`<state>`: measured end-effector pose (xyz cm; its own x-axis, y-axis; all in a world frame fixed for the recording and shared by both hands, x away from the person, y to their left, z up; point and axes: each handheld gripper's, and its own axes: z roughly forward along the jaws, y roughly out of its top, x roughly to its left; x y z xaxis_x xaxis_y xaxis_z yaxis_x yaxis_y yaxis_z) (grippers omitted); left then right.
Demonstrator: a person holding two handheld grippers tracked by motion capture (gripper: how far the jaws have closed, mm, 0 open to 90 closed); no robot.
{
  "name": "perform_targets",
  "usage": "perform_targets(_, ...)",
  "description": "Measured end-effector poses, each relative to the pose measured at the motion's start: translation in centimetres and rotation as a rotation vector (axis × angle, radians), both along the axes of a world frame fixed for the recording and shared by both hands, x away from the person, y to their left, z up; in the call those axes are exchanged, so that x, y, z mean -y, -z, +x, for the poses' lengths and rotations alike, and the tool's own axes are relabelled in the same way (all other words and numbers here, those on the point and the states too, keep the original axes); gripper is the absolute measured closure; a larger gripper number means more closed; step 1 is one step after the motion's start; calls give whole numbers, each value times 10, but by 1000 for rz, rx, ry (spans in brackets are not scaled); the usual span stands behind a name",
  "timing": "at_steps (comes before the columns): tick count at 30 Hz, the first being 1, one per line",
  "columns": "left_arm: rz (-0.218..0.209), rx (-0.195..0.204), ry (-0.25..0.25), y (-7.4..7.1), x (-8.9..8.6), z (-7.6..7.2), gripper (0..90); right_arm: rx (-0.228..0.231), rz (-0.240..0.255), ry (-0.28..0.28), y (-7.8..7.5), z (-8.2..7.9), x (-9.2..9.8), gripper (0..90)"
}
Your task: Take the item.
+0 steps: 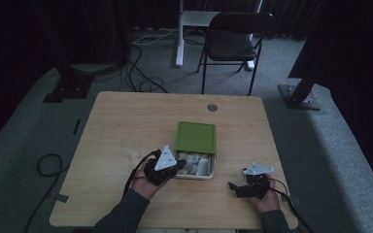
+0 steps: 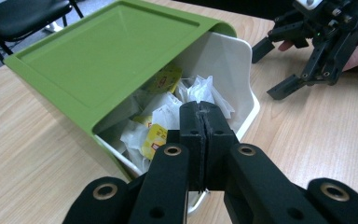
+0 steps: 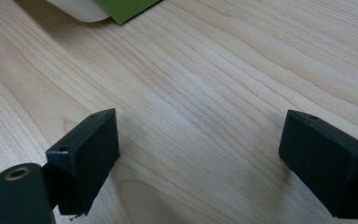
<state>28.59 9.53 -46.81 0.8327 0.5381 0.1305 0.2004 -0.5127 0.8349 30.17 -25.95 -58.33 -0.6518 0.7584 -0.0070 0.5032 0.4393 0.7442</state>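
On the wooden table (image 1: 126, 126), a white box (image 2: 235, 60) of sachets (image 2: 156, 137) sits near centre, its green lid (image 2: 102, 56) slid toward twelve o'clock (leaving the near half uncovered). The left gripper (image 2: 200, 116) hangs over the exposed sachets at the box's seven o'clock corner, jaws pressed together with nothing visible between them. The right gripper (image 1: 233, 187) rests at the box's four o'clock, jaws spread wide over bare wood.
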Motion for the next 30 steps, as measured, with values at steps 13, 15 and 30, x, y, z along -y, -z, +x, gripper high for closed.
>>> perform_targets(13,-11,12,-38,-11,-23,-1,900,0,0,0,0,0,0,114)
perform_targets(15,-15,16,-44,-13,-26,-1,900,0,0,0,0,0,0,115)
perform_targets(30,-37,22,-88,-21,-49,7,900,1,0,0,0,0,0,114)
